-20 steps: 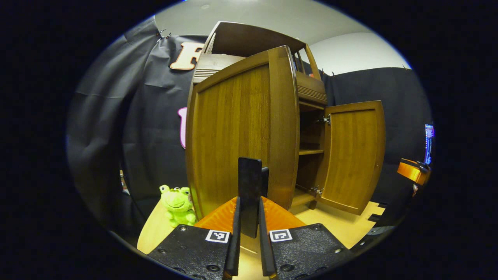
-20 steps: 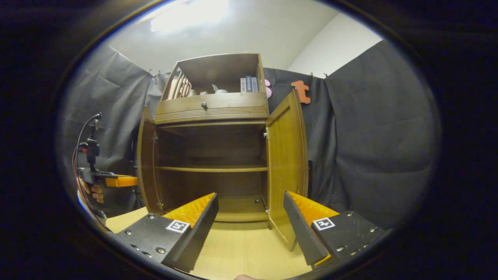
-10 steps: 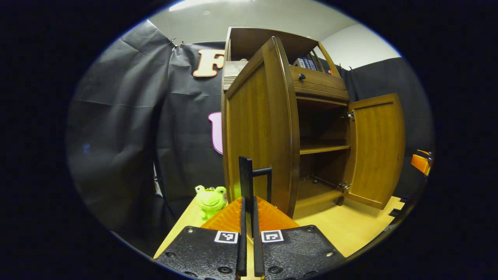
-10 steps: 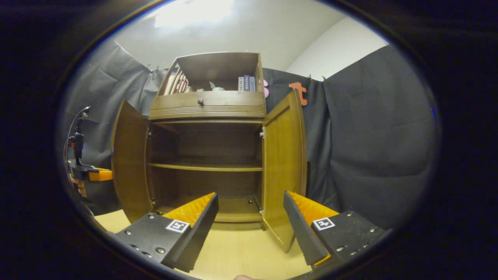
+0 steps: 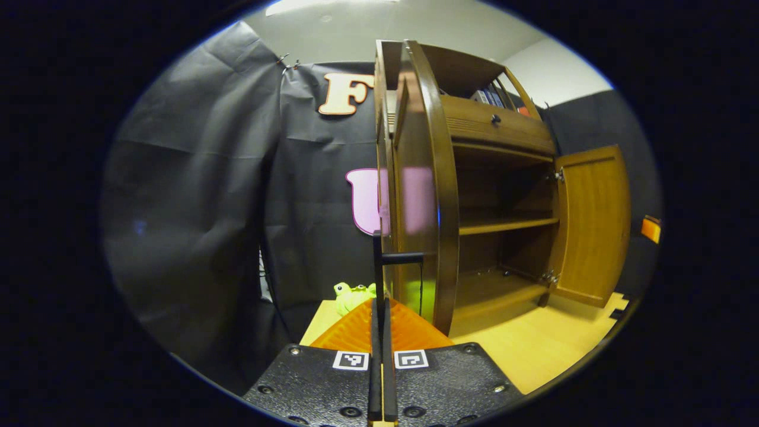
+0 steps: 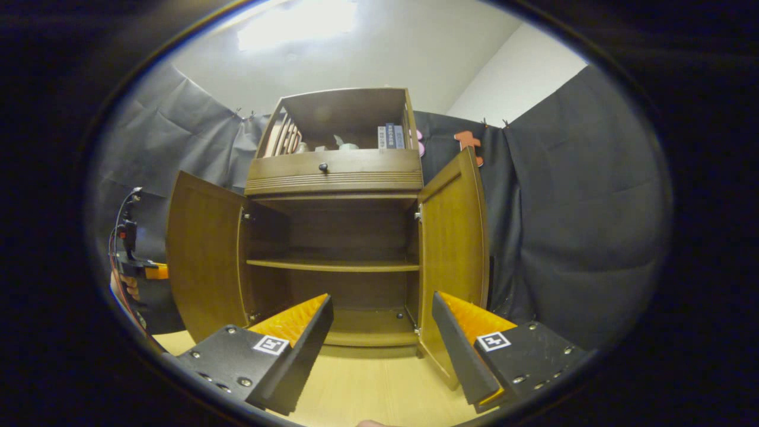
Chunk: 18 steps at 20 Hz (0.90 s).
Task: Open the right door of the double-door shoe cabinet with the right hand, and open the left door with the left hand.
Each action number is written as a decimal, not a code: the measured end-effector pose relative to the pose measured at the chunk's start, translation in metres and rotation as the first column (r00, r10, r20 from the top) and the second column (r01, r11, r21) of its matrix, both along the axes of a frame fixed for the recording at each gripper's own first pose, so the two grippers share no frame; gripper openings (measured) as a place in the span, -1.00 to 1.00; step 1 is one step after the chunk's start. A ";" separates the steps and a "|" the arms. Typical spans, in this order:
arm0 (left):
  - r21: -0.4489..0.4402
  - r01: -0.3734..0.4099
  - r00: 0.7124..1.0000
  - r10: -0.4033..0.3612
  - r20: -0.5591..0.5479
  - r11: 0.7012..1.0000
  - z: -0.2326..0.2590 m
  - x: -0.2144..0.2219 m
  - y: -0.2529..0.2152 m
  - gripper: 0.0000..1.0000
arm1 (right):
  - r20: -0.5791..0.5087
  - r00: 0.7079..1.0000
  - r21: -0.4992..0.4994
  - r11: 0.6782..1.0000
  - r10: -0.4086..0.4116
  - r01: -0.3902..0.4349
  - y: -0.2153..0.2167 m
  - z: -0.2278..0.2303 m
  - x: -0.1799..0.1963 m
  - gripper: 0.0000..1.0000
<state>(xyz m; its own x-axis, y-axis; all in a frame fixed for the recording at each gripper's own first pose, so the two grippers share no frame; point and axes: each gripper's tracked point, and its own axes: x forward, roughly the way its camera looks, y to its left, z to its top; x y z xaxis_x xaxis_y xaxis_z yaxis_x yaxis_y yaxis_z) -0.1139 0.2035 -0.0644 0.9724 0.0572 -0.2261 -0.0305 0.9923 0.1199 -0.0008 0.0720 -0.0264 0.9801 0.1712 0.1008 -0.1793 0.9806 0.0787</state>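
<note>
Your left tongs (image 5: 382, 296) are clamped on the black handle (image 5: 398, 258) of the left door (image 5: 422, 178), which stands edge-on to that camera, swung wide from the cabinet (image 6: 335, 178) on the tabletop (image 6: 367, 391). The grip on the handle is what holds the door out at that angle. Your right tongs (image 6: 382, 332) hang spread and empty in front of the bare shelves, well clear of the right door (image 6: 453, 237), which stands open unaided. In the right gripper view your left hand (image 6: 127, 284) is level beside the door's outer face. A green frog toy (image 5: 353, 293) sits behind the left door.
</note>
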 end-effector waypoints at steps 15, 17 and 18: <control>-0.036 -0.041 0.999 0.039 -0.037 0.999 -0.002 -0.001 -0.001 -0.87 | -0.013 1.000 -0.015 1.000 0.012 -0.012 0.002 0.000 0.003 0.99; -0.038 -0.065 0.997 0.064 -0.030 0.997 0.003 0.000 -0.001 -0.64 | -0.018 1.000 -0.016 1.000 0.021 -0.021 0.004 -0.004 0.003 0.99; -0.039 -0.080 0.996 0.079 -0.031 0.996 0.004 -0.004 0.003 -0.51 | -0.022 0.999 -0.017 1.000 0.024 -0.025 0.004 -0.006 0.004 0.92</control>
<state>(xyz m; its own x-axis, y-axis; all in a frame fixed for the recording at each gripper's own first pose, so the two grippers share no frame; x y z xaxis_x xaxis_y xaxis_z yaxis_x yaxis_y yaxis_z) -0.1177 0.2062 -0.0606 0.9582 0.1242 -0.2577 -0.1064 0.9909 0.0819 0.0030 0.0757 -0.0329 0.9775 0.1967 0.0761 -0.2017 0.9772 0.0659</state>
